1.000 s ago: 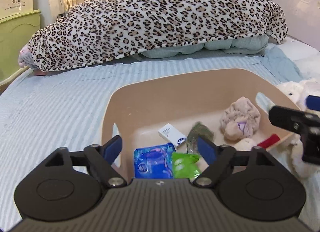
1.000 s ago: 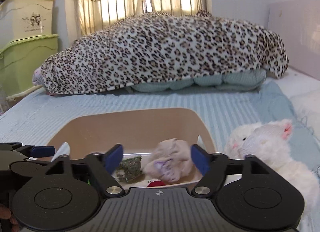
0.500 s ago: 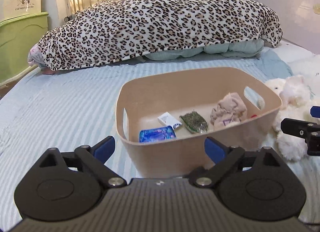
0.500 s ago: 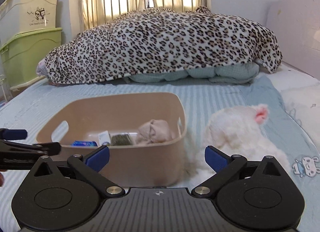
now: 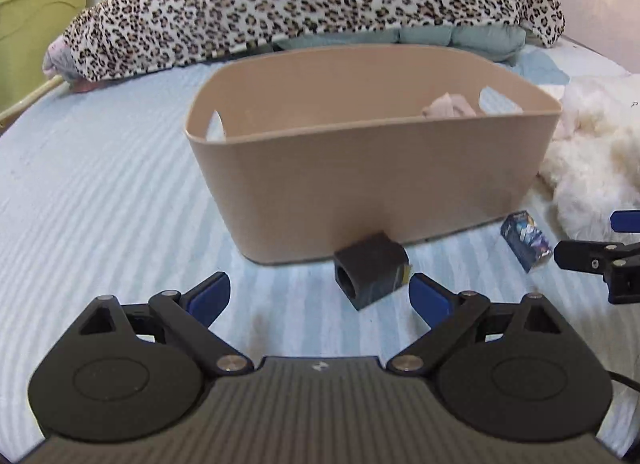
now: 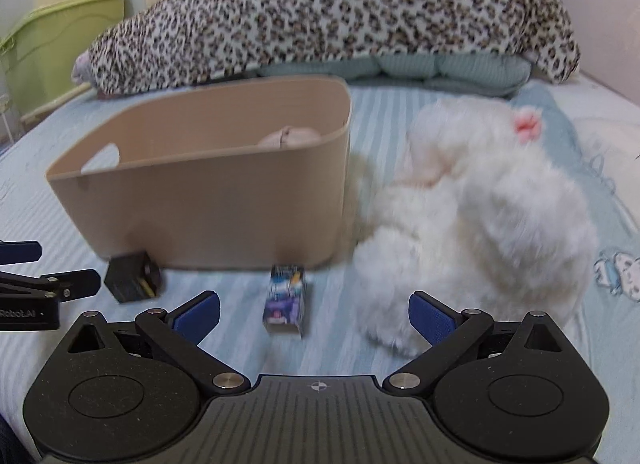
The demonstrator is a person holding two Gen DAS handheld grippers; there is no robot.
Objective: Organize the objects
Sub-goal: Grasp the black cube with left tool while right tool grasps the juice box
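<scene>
A beige plastic bin stands on the striped bed; a pink cloth shows above its rim. It also shows in the right wrist view. A black cube with a round hole lies in front of the bin, just beyond my open, empty left gripper. It also shows in the right wrist view. A small blue carton lies in front of my open, empty right gripper; it also shows in the left wrist view. A white plush toy lies right of the bin.
A leopard-print blanket is heaped over pale blue bedding behind the bin. Green storage boxes stand at the left beside the bed. The right gripper's fingers show at the right edge of the left wrist view.
Both grippers have pulled back from above the bin and dropped low to the bed. The bin's inside is now mostly hidden, and the black cube and blue carton have come into view.
</scene>
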